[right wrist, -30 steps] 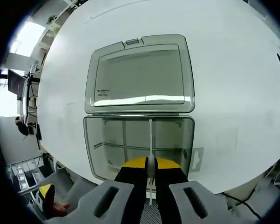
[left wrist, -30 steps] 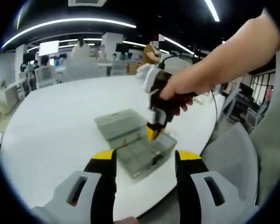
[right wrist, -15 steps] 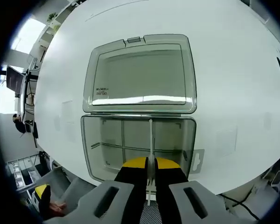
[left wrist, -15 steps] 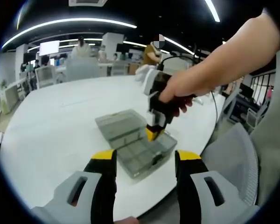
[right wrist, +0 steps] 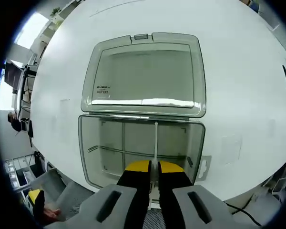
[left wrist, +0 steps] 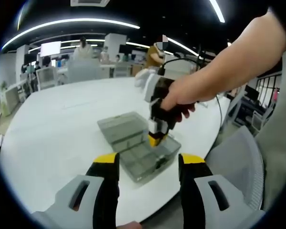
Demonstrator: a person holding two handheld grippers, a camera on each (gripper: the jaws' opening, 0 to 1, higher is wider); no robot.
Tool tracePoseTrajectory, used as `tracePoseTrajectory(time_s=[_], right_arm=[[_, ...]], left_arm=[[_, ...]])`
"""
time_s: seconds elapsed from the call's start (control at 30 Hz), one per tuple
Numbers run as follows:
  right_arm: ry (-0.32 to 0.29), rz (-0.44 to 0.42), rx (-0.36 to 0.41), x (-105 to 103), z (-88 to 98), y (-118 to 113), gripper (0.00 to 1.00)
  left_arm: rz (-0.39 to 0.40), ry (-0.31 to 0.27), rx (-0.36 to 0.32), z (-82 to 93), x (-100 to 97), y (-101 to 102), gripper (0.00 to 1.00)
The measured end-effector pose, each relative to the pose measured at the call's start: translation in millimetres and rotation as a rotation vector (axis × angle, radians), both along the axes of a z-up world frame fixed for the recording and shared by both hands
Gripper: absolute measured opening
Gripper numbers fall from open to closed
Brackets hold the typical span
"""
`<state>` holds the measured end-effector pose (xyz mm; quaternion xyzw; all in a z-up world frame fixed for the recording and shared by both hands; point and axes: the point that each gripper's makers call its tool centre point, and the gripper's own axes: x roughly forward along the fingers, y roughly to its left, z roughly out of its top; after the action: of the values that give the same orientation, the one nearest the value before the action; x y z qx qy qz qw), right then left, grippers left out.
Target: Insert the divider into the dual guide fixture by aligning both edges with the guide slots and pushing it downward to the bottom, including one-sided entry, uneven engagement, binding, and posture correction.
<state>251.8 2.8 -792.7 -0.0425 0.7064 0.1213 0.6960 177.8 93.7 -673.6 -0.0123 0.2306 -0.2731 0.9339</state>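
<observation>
- Tabletop (left wrist: 52,129): white, rounded edge; carries the box. Seen from above in the right gripper view (right wrist: 248,86).
- Left hand-held gripper (left wrist: 148,164): yellow-tipped black jaws rise from the bottom of the left gripper view, spread wide apart with nothing between them; held back from the box, short of the near tabletop edge.
- Dual guide fixture (left wrist: 148,155): translucent grey plastic compartment box, lid swung fully open and lying flat on the tabletop beyond the tray. In the right gripper view the tray (right wrist: 100,143) sits nearest the camera, with slotted guide ribs on its walls and one cross partition running left to right.
- Lid (right wrist: 143,74): flat, inner face up, small printed label at its left side, latch tab at the far edge.
- Divider (right wrist: 156,143): thin pale strip, seen edge-on, running up the middle of the tray from the jaws to the hinge-side wall; crosses the cross partition. How deep it sits cannot be told.
- Right hand-held gripper (right wrist: 154,167): jaws drawn together, pinching the near end of the divider, over the tray's near wall. In the left gripper view it (left wrist: 156,138) points down into the tray, yellow tips at rim level.
- Person's hand (left wrist: 178,98): wrapped round the right hand-held gripper body, bare forearm reaching in from the upper right.
- Grey chair (left wrist: 233,157): beside the tabletop, right of the box.
- Background: office with desks, monitors and strip ceiling lights.
</observation>
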Motion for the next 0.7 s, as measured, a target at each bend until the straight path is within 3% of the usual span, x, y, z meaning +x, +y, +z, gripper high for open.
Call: tracePoseTrajectory(time_s=[0.7], right_arm=[[-0.013,0.017,-0.014,-2.4,-8.7,0.7,0.00]], left_arm=[[0.000,0.007,0.004,-3.2,-0.3,1.6,0.48]])
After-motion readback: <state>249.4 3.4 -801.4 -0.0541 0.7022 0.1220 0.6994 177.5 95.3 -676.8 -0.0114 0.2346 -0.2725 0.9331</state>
